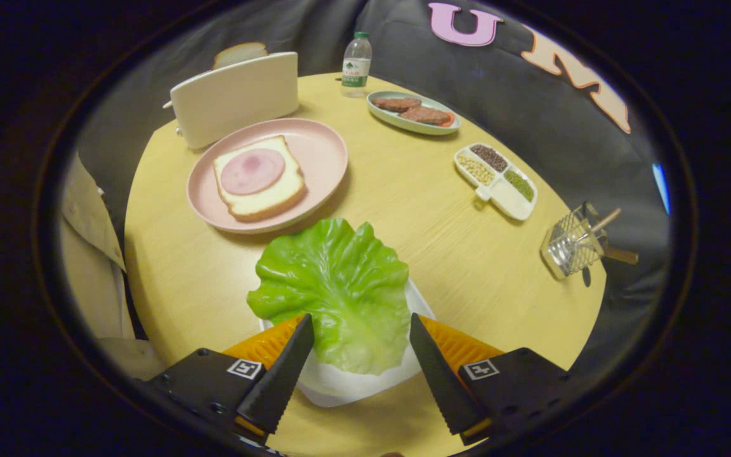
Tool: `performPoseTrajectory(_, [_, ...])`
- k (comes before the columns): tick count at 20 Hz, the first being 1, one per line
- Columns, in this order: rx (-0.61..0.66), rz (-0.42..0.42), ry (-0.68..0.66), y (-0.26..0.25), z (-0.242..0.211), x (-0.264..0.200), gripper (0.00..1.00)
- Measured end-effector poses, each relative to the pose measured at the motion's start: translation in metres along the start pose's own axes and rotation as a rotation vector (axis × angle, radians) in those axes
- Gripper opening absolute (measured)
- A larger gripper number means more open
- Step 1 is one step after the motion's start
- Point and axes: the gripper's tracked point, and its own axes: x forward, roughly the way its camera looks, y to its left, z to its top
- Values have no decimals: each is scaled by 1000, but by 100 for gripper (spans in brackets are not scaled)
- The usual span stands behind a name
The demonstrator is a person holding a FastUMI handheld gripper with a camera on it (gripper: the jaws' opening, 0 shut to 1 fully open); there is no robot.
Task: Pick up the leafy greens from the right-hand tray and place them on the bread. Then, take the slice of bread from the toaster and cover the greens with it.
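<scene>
Even, soft light; sharp centre, fisheye bending at edges; faint shadows under dishes.

Green lettuce leaf (340,289) lies flat on white tray (353,384), between spread gripper (361,327) fingers.

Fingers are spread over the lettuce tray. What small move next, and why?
Probably ease the gripper down and close on the leafy greens. Its fingers stand open on either side of the leaf, which lies on the white tray, not yet pinched.
</scene>
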Motion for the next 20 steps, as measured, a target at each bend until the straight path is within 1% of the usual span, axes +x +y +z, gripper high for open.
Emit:
performPoseTrajectory(4, [40,50,26,2,-3,9,98])
performPoseTrajectory(7, [105,96,57,5,-7,12,97])
performPoseTrajectory(16, [59,107,52,17,-4,10,35])
performPoseTrajectory(19, [51,98,51,19,-5,8,14])
performPoseTrajectory(20, [37,76,36,16,-4,11,9])
